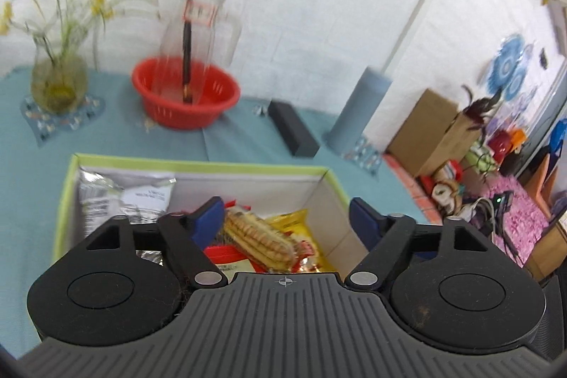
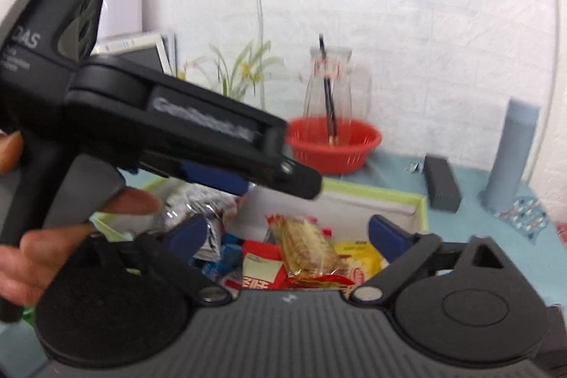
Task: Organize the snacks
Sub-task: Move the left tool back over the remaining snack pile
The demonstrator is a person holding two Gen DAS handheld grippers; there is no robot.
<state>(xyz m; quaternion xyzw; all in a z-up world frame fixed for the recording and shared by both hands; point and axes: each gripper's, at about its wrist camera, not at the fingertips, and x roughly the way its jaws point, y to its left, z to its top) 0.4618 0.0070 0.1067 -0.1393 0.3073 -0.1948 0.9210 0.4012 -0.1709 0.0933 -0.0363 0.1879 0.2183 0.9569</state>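
While the green-rimmed box [image 1: 198,163] at lower centre of the bench [image 1: 248,133] already holds the snacks, including a cookie pack [image 1: 257,238] on top, both the left tool [image 1: 287,213] and right tool [image 2: 288,232] gape wide and empty, so little seems left.

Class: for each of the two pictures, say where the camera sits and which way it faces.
Left wrist: on the left gripper, looking forward and down into the snack box; only its open jaws show.
Right wrist: on the right gripper, facing the same box; the left gripper and a hand cross its left.
Shared: box, red basket, glass jug.
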